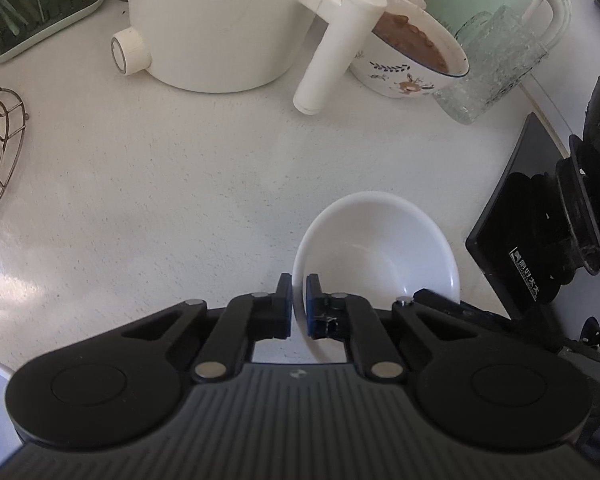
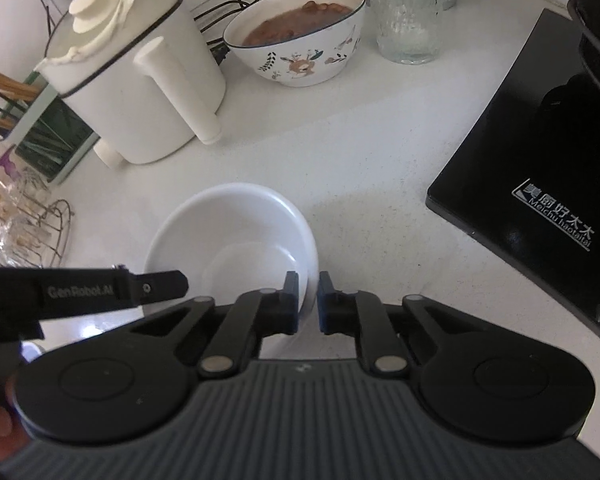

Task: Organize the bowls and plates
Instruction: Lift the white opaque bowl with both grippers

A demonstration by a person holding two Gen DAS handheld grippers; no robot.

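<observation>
Both the left gripper (image 1: 299, 306) and right gripper (image 2: 308, 304) pinch opposite rims of the white bowl (image 2: 236, 240) near the kettle (image 2: 140, 80), likely to steady its carry.

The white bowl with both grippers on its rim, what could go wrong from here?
1. Both the left gripper and the right gripper pinch only the thin rim of the white bowl; the smooth glaze might slip out.
2. Uneven pulling by the two could tilt or crack it.
3. Swinging it forward may knock the full floral bowl or the glass pitcher behind.
</observation>
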